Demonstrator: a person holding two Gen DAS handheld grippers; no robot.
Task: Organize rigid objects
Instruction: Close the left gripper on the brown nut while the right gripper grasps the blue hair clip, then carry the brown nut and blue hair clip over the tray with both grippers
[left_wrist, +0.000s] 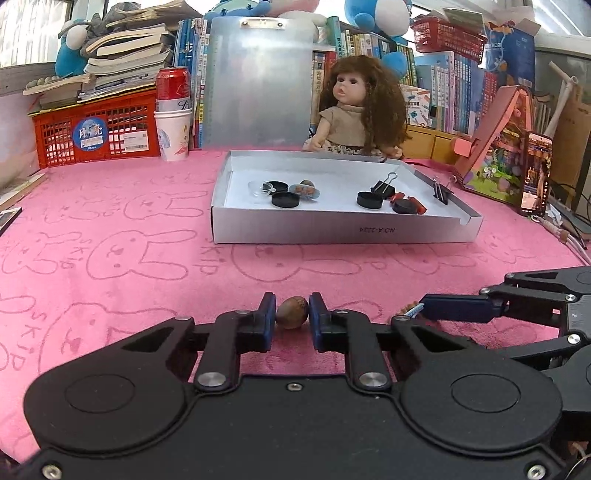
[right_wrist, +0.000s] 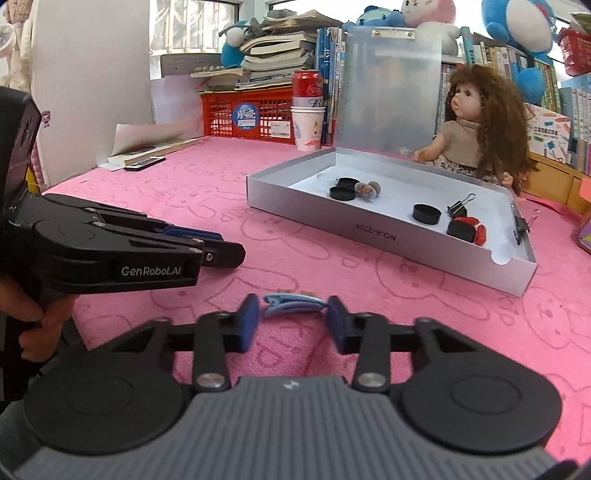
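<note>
Covering the table (left_wrist: 33, 173): pink bunny-print cloth (left_wrist: 110, 229).

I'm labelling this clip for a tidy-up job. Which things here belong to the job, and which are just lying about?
In the job:
- nut, gripped by left gripper
- blue clip, between the right gripper's pads
- box
- black caps and binder clips in it

Lying about:
- doll
- can
- cup
- red crate
- phone
</note>
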